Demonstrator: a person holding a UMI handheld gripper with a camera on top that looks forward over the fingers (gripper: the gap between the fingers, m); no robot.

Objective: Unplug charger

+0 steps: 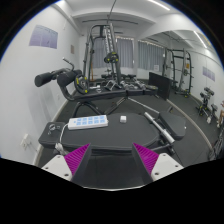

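Magenta pads: both fingertips (76, 158) of the gripper (112, 160) show nearest the camera, spread wide apart with nothing between them.
Dark table (60, 135): lies just beyond the fingers, its surface grey-black, with a few things on it.
White power strip (88, 122): rests flat on the table ahead of the left finger, a pale slab with bluish sockets; its long axis runs slantwise, the near end toward the left finger and the far end toward the middle of the table.
Charger (121, 118): a small white block just beside the strip's far end, seemingly plugged in or touching it; too small to tell which way its prongs face.
Silver bar (156, 124): a metal piece lying on the table's right part, angled toward the right finger.
Gym machines (105, 60): weight frames and benches stand well beyond the table, in a bright room with ceiling lights.
Progress: by my judgement nothing is done yet; the fingers are apart from the charger, so approach, grip and pull all remain.
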